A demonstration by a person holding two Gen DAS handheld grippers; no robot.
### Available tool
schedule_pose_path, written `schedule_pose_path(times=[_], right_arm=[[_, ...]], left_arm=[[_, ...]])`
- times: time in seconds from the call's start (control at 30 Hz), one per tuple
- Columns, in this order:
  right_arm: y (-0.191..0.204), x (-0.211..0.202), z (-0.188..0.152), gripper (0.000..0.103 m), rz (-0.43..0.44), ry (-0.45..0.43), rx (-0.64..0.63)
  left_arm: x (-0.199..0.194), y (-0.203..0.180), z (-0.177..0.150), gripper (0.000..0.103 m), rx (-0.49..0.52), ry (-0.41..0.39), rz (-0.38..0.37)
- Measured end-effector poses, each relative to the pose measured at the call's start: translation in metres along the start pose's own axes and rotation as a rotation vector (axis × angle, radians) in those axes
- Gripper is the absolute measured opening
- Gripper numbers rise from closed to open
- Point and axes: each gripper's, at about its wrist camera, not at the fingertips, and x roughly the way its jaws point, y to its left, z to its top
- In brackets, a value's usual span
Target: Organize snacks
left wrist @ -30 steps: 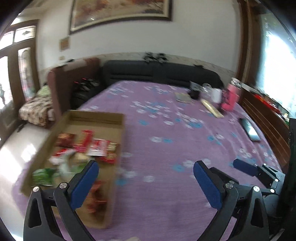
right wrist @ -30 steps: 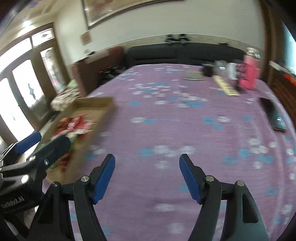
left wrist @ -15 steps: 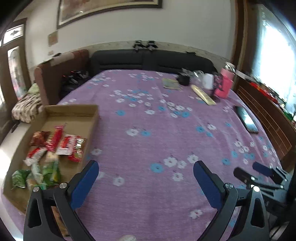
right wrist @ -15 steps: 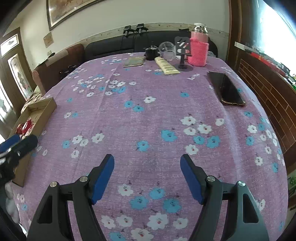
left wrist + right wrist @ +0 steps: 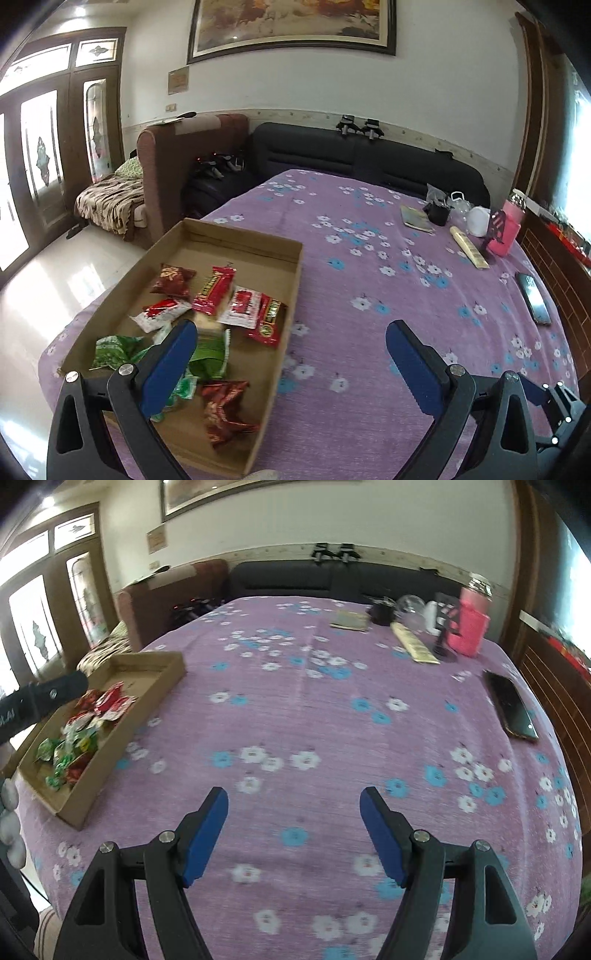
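Observation:
A shallow cardboard tray [image 5: 255, 240] lies at the left edge of the purple flowered tablecloth. It holds several snack packets: red ones [image 5: 214, 286] toward the far end, green ones [image 5: 208, 354] nearer me, and a dark red one [image 5: 223, 410] nearest. My left gripper [image 5: 290, 363] is open and empty, its left finger over the tray's near right part. My right gripper [image 5: 293, 830] is open and empty above bare cloth to the right of the tray [image 5: 159, 686]. The left gripper's finger [image 5: 44, 698] shows at that view's left edge.
At the far right of the table stand a pink bottle [image 5: 508, 230], a white cup [image 5: 478, 219], a black cup [image 5: 437, 214], a long yellowish packet [image 5: 469, 251] and a booklet [image 5: 415, 218]. A black phone [image 5: 511, 709] lies near the right edge. Sofas stand behind.
Both views have swung left again. The tray with snacks is back under my left gripper and has come into the right wrist view. Both grippers stay open.

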Motion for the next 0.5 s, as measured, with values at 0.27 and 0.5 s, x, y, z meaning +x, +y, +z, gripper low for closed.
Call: schedule_pose_path(times=[0.27,0.5], right_arm=[[0.023,0.0,0.002,0.073,0.02,0.002,-0.038],[0.029,0.001,0.003,0.073,0.022,0.008,-0.041]], left_arm=[[-0.002,0.013,-0.002,0.103,-0.01,-0.001,-0.011],[-0.001,0.015,-0.002,0.103,-0.018,0.005,-0.012]])
